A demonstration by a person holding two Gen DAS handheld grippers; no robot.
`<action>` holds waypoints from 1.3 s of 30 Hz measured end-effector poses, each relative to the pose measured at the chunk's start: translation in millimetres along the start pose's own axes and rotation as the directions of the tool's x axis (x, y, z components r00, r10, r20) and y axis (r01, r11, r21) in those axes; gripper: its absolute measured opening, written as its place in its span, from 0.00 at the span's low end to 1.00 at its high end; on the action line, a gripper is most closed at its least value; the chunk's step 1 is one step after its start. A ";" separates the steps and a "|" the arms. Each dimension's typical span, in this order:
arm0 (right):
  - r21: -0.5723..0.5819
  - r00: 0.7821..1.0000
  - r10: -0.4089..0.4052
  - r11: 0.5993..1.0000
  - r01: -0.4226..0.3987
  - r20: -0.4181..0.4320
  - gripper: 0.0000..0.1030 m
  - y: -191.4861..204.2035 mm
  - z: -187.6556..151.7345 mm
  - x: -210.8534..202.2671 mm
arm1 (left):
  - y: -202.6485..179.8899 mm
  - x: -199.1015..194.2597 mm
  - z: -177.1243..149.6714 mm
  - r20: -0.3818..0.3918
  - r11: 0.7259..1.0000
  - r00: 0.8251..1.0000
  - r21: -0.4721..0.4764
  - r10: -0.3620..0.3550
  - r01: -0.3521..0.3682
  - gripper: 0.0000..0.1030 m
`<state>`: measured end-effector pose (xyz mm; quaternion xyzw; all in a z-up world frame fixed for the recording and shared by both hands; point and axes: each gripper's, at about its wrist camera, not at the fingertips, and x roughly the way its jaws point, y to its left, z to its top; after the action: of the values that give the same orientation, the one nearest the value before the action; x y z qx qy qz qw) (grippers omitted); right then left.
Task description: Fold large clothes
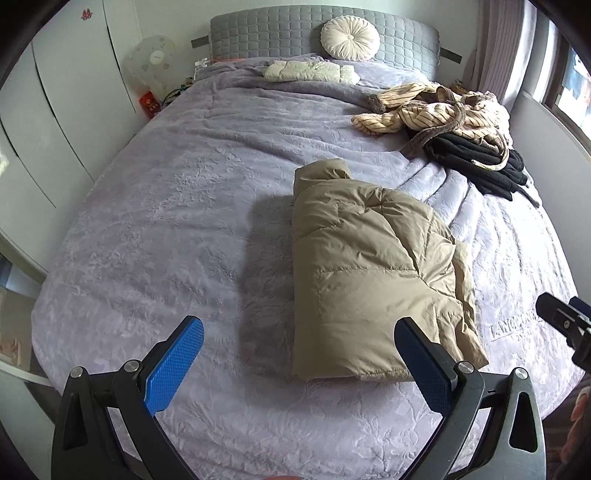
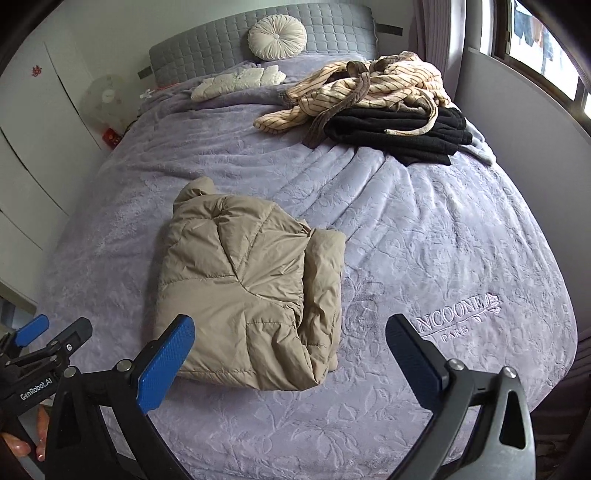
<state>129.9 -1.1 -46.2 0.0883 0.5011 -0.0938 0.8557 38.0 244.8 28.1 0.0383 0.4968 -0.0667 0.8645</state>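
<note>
A beige padded jacket (image 1: 369, 277) (image 2: 240, 288) lies folded into a thick bundle on the lilac bedspread (image 1: 166, 221) (image 2: 424, 240). My left gripper (image 1: 299, 326) hovers above the jacket's near edge, jaws wide open and nothing between the blue pads (image 1: 173, 362). Over the jacket's near right corner my right gripper (image 2: 290, 323) is also wide open and holds nothing. Each gripper shows at the edge of the other's view: the right gripper (image 1: 565, 325) at the far right, the left gripper (image 2: 48, 339) at the lower left with a hand behind it.
A heap of a cream striped garment (image 1: 436, 107) (image 2: 369, 88) on a black garment (image 1: 476, 158) (image 2: 399, 133) sits at the bed's far right. A round cushion (image 1: 349, 37) and a white folded item (image 1: 310, 71) lie by the grey headboard (image 1: 258, 33). Wardrobe doors (image 1: 55, 110) stand left; a wall and window are right.
</note>
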 end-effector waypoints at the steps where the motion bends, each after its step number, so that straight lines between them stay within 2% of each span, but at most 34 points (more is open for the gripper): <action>1: -0.001 1.000 -0.002 1.000 0.002 0.003 1.00 -0.5 -1.2 -2.0 | -1.5 -2.1 -0.4 0.003 1.000 1.000 0.003 0.000 0.000 1.00; 17: -0.010 1.000 -0.022 1.000 0.022 0.020 1.00 -0.2 -5.9 -15.9 | 0.8 -20.3 -3.2 0.009 1.000 1.000 -0.028 0.003 -0.003 1.00; 39: -0.032 0.999 -0.032 0.999 0.033 0.022 1.00 3.8 -6.2 -22.4 | 4.1 -24.3 -2.6 0.013 0.999 1.000 -0.041 0.004 -0.003 1.00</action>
<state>114.8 5.7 -29.4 0.0654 0.4947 -0.1006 0.8608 24.3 251.0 47.8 0.0210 0.4924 -0.0552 0.8684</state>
